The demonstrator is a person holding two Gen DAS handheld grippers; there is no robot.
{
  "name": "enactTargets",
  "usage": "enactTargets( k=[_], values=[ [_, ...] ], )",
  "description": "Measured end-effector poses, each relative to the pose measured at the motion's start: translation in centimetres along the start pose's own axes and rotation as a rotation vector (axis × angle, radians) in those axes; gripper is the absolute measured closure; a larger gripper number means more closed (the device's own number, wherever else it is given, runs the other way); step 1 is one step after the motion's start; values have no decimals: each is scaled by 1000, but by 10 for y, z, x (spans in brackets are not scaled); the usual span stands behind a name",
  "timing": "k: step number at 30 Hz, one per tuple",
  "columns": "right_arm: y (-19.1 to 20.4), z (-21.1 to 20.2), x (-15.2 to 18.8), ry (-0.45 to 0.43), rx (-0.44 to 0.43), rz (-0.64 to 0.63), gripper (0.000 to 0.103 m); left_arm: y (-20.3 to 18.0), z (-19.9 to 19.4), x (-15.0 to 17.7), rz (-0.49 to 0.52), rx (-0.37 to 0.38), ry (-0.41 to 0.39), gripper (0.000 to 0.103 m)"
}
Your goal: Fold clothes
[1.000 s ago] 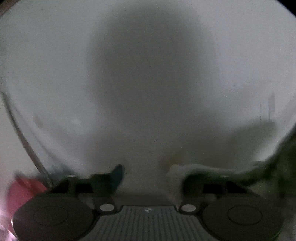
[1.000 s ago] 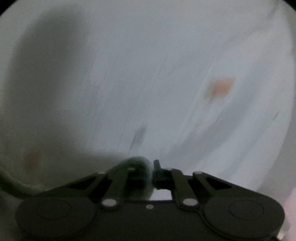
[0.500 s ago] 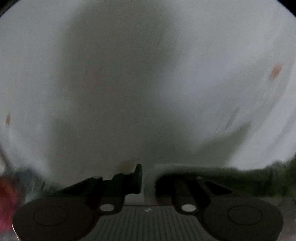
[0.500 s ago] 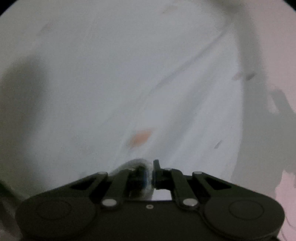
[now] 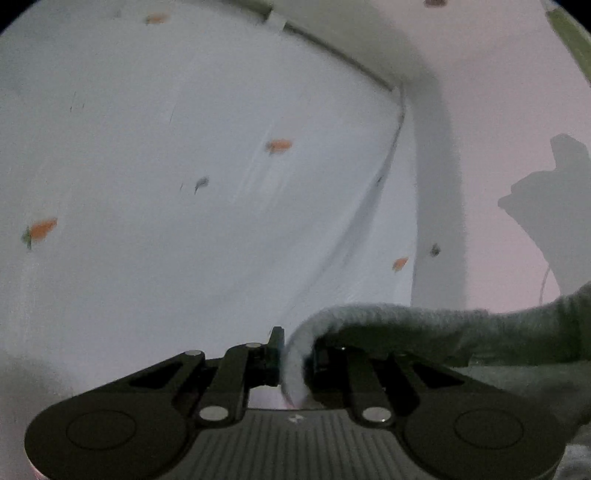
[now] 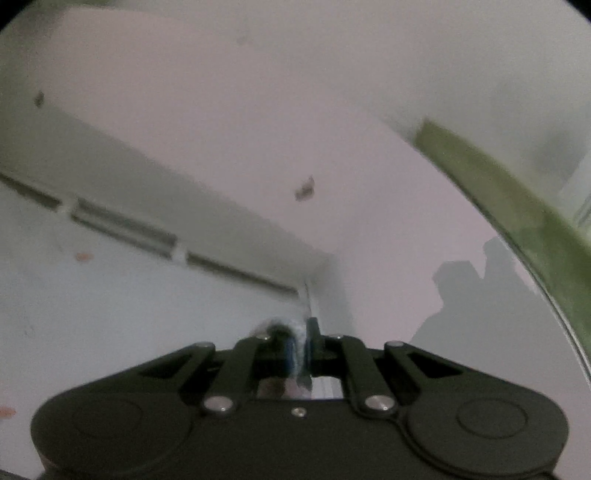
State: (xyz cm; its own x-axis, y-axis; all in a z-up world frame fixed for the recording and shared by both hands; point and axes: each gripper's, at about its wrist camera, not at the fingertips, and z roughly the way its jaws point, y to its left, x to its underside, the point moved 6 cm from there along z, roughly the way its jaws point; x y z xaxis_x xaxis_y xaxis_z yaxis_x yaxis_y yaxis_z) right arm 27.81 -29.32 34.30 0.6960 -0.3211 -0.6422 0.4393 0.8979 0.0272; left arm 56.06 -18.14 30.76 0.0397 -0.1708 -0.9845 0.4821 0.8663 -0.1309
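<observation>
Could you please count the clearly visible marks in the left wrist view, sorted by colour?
Orange marks: 4
Dark marks: 3
Total: 7

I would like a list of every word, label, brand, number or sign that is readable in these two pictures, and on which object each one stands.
None: no readable text appears in either view.
Left gripper: a small pale mark on its ribbed body, too small to read.
White garment: only orange and dark printed spots, blurred, no letters.
Right gripper: no marking visible.
</observation>
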Motion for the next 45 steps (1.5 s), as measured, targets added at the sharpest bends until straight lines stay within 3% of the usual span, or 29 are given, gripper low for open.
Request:
enactTargets(
  k=[5, 9, 10, 13, 18, 22, 25, 27, 28, 29, 30, 31, 33, 36, 39, 41, 45],
  values=[
    [6, -26, -78, -90, -59, 15, 96, -14, -10, -34, -90, 111, -26, 86],
    [15, -51, -128, -173, -73, -50, 96, -50, -20, -56, -81, 192, -79, 86],
    [14, -42, -146, -174, -76, -51, 96, -58, -22, -60, -84, 218, -82, 86],
    [4, -34, -169, -142, -78, -26, 96, -82, -24, -71, -96, 274, -85, 86],
    [-16, -50, -151, 21, -98, 74, 96, -76, -26, -49, -109, 309, -16, 86],
    [2, -52, -93, 223, -141, 215, 96, -45, 1, -3, -90, 263, 124, 86],
    [46, -52, -30, 388, -181, 269, 96, 7, 33, 52, -68, 149, 288, 82],
    [87, -52, 24, 517, -226, 267, 96, 60, 53, 100, -60, 64, 458, 52],
    [111, -54, 58, 605, -255, 246, 93, 93, 63, 129, -54, 23, 560, 44],
    [140, -57, 101, 738, -310, 211, 91, 127, 65, 157, -42, -24, 648, 31],
    [165, -65, 144, 895, -390, 189, 77, 165, 60, 188, -24, -94, 723, 29],
    [186, -80, 187, 1061, -475, 198, 54, 200, 51, 213, -7, -171, 775, 29],
    [213, -124, 267, 1354, -590, 252, 52, 271, 21, 262, 13, -338, 859, 28],
    [234, -211, 349, 1687, -650, 138, 54, 347, -43, 320, -81, -500, 952, 28],
    [221, -271, 368, 1809, -740, 309, 53, 385, -132, 368, -231, -613, 1002, 28],
    [197, -293, 369, 1797, -755, 333, 51, 377, -180, 393, -273, -628, 1032, 28],
    [132, -298, 386, 1750, -667, 111, 46, 330, -234, 439, -352, -598, 1121, 28]
  ],
)
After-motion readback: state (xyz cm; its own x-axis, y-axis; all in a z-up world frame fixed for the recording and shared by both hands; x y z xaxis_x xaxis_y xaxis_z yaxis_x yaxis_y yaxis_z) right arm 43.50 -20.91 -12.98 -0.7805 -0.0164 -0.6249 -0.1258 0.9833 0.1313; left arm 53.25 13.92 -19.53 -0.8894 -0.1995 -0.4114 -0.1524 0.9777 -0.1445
